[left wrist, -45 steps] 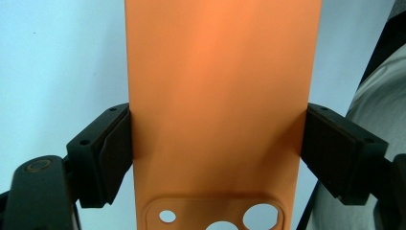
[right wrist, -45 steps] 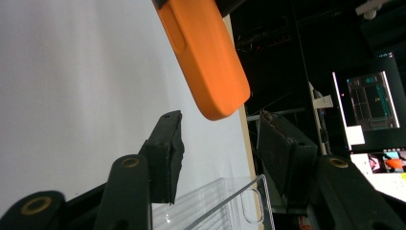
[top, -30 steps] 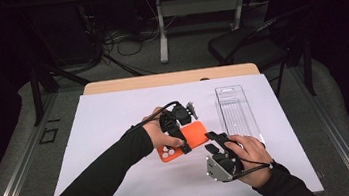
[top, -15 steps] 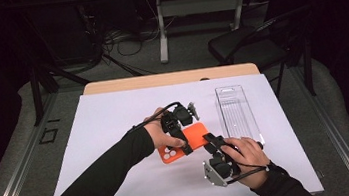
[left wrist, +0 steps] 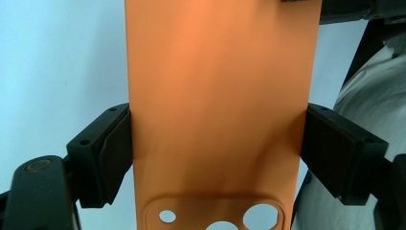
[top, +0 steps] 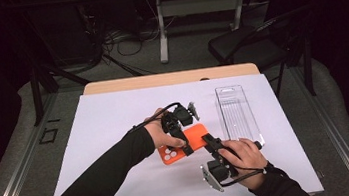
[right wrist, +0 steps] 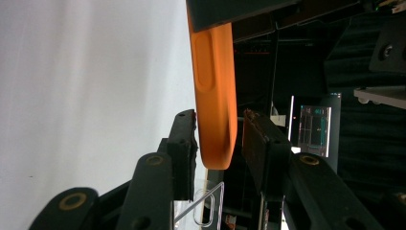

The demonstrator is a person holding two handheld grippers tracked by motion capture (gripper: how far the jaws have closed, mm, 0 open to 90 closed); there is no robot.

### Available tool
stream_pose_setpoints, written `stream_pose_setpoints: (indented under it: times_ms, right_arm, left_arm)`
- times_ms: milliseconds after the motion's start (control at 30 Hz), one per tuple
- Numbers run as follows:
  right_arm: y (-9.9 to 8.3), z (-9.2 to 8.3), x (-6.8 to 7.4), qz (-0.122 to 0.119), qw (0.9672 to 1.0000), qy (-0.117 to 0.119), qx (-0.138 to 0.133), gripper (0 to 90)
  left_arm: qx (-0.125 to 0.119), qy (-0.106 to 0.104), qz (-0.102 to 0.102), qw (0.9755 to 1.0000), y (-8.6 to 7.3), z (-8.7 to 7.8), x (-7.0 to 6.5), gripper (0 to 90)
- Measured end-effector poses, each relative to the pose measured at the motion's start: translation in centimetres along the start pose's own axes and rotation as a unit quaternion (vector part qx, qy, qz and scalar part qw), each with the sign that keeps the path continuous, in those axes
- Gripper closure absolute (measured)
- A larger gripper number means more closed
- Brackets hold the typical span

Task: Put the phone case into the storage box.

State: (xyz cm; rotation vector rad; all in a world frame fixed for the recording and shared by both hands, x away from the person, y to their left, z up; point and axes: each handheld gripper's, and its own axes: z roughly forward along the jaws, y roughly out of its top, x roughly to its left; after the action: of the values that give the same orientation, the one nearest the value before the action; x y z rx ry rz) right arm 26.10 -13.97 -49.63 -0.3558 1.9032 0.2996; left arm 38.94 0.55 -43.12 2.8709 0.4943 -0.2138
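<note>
Orange phone case point(top: 191, 141) hangs above the tabletop point(top: 115, 120), clamped across its width by the left claw point(left wrist: 215, 158). The right claw point(right wrist: 218, 139), jaws just closing, straddles its end but isn't pressing both sides. A two-handed hold seems nearly done; placing it remains.

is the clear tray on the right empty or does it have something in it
Empty, as far as the high view shows: the clear tray lies flat on the white table cover, ribbed floor visible through it, nothing inside.

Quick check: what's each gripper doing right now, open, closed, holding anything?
Left gripper: closed across the orange phone case.
Right gripper: jaws just closing around the case's end; one side still shows a gap.
</note>
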Motion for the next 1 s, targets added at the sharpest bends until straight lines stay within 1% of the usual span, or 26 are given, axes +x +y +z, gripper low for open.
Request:
stream_pose_setpoints:
  times_ms: [100,267,400,633,800,1000]
  right_arm:
    - [0.09,0.03,0.05,-0.007,1.0000,-0.006,-0.002,67.3]
    - [0.15,0.12,0.17,-0.020,0.9998,-0.007,0.000,69.0]
    - [0.13,0.20,0.18,-0.021,0.9997,-0.009,0.000,68.5]
    - [0.16,0.40,0.34,-0.032,0.9994,-0.009,0.004,68.0]
    - [0.24,0.53,0.34,-0.041,0.9990,-0.015,0.002,67.5]
    - [0.22,0.55,0.42,-0.045,0.9988,-0.015,0.003,68.0]
  left_arm:
    - [0.001,-0.005,-0.001,1.0000,0.05,0.03,0.06,16.4]
    - [0.000,-0.008,-0.002,1.0000,0.01,0.06,0.12,16.3]
    - [-0.002,-0.015,-0.004,0.9999,-0.03,0.01,0.16,16.4]
    - [-0.002,-0.021,-0.004,0.9998,-0.01,0.06,0.07,16.3]
    - [-0.002,-0.027,-0.005,0.9996,-0.01,0.19,0.07,16.3]
    - [-0.002,-0.029,-0.005,0.9996,0.01,0.29,0.11,16.3]
